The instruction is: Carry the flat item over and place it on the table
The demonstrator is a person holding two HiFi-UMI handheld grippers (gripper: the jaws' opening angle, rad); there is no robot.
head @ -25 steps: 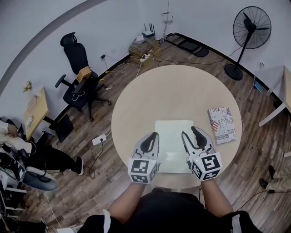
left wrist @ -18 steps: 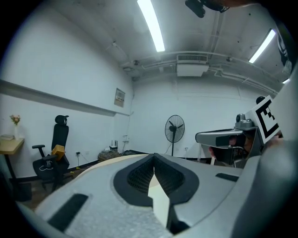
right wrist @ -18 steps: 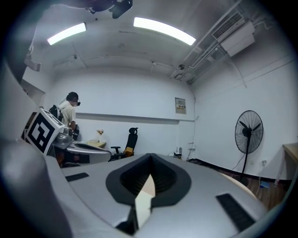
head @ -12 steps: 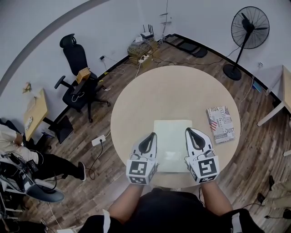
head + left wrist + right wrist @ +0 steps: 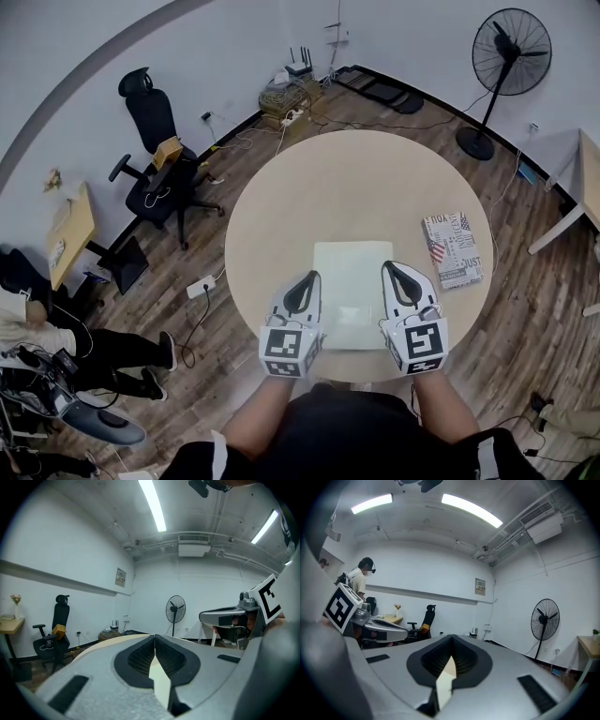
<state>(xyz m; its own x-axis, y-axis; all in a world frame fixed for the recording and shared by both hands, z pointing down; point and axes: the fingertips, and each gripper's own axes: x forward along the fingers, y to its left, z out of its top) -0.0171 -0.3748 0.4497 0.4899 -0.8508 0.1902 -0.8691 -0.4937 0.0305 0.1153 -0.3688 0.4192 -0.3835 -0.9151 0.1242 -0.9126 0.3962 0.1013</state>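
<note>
A pale green flat sheet (image 5: 353,291) lies on the near part of the round beige table (image 5: 356,178), close to its front edge. My left gripper (image 5: 305,284) sits at the sheet's left edge and my right gripper (image 5: 397,275) at its right edge, both with jaws together. In the left gripper view the jaws (image 5: 154,641) meet, with a pale sliver of the sheet (image 5: 159,681) pinched between them. The right gripper view shows the same: closed jaws (image 5: 451,641) with the sheet's edge (image 5: 444,681) between the pads. Whether the sheet is raised off the table I cannot tell.
A printed book (image 5: 454,248) lies on the table's right side. A standing fan (image 5: 509,56) is at the back right, a black office chair (image 5: 155,141) at the back left, cables on the wooden floor. A person (image 5: 56,328) is at the far left by a small desk.
The right gripper's jaws, apart a second ago, have come together on the sheet's right edge. The left gripper has stayed put at the left edge.
</note>
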